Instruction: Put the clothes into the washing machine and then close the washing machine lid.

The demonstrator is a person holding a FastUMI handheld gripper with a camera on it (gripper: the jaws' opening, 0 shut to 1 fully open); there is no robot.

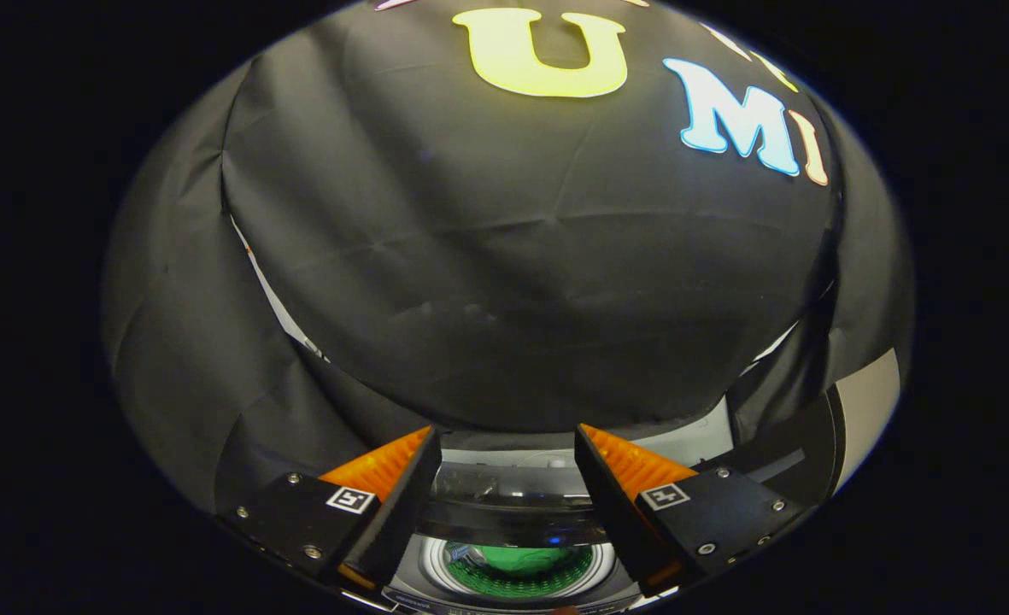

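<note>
**Gripper raised above the open washer, lid not yet shut**

Gripper view: The gripper [508,478] hung with its two fingers spread wide and nothing between them; neither finger touched anything. Past the gap, below and just ahead of the fingertips, sat the washing machine [517,589], its round drum opening facing up toward the camera. Inside the drum lay something green [528,559], most likely the clothes already dropped in, though the patch was too small to make out folds or fabric. Between the fingers and above the drum ran a dark, glossy band [513,504] that looked like the raised lid standing open at the back of the machine, its long edge lying crosswise to the fingers. Behind everything hung the black cloth wall [504,282].

Judged from this, the loading seemed done and the closing remained. The lid lay straight ahead and slightly lower than the fingertips, so the coming move would call for reaching forward over its top edge and drawing it down.
</note>
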